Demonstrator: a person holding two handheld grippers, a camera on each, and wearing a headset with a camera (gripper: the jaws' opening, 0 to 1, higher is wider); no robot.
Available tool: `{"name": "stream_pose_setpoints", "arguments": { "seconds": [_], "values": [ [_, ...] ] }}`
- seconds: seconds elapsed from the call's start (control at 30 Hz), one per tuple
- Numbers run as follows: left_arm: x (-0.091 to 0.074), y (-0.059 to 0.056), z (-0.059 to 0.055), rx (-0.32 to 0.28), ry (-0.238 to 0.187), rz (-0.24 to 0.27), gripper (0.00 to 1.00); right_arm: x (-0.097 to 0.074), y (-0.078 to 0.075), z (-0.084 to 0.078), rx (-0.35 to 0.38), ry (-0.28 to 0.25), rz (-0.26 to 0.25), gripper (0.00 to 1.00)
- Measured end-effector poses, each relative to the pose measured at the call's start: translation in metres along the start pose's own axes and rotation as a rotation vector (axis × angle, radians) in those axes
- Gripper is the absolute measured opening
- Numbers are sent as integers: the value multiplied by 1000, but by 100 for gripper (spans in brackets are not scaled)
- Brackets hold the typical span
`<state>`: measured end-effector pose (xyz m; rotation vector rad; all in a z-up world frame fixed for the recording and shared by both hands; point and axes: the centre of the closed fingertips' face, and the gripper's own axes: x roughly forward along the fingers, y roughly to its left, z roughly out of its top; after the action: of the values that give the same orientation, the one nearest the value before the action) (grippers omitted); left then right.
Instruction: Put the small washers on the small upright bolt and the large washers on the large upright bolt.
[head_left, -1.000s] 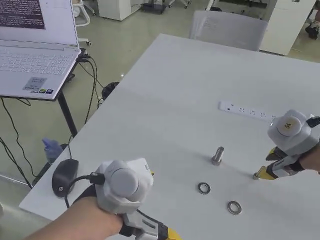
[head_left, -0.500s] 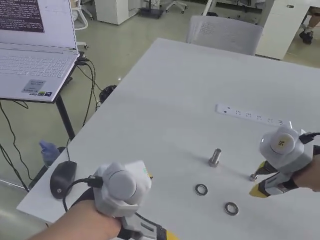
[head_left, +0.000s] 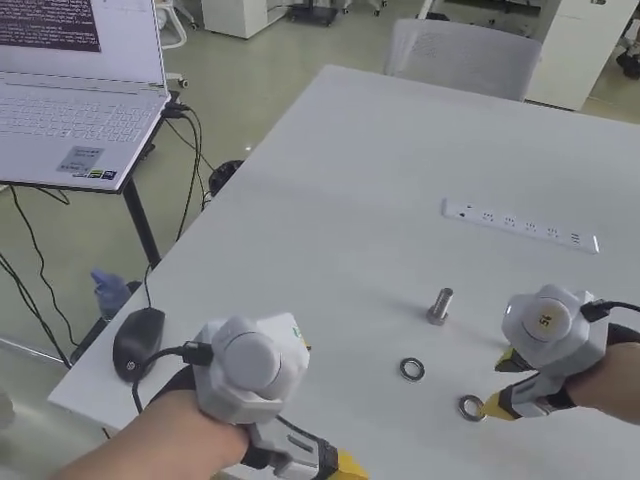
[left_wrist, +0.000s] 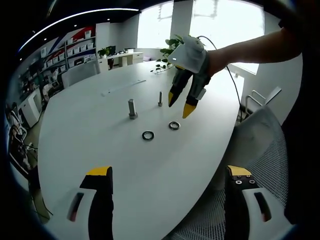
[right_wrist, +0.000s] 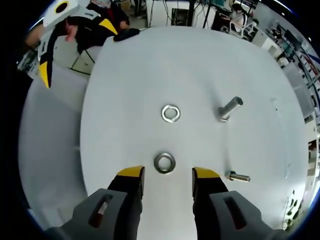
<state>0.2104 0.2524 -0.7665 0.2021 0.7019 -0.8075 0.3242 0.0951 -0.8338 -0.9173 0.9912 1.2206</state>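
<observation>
White table (head_left: 340, 170), silvery washers (right_wrist: 164, 162), grey bolt (head_left: 439, 305), yellow-tipped jaws, black mouse (head_left: 137, 340), dark, possibly purple laptop screen (head_left: 50, 22)

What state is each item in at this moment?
Near washer: flat on table, on no bolt.
Far washer: flat on table, on no bolt.
Large bolt: upright, bare.
Small bolt: upright, bare.
Left hand-held gripper: open, empty.
Right hand-held gripper: open, over near washer.
Laptop: open, screen lit.
</observation>
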Motion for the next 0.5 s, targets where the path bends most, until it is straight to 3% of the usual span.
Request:
{"name": "stream_pose_setpoints", "arguments": {
  "seconds": [0.3, 0.5],
  "values": [
    [-1, -3, -3, 5, 8, -4, 91, 28, 0, -10, 13, 17, -3, 39],
    [-2, -3, 1, 6, -1, -3, 91, 37, 2, -12, 20, 20, -4, 39]
  ]
}}
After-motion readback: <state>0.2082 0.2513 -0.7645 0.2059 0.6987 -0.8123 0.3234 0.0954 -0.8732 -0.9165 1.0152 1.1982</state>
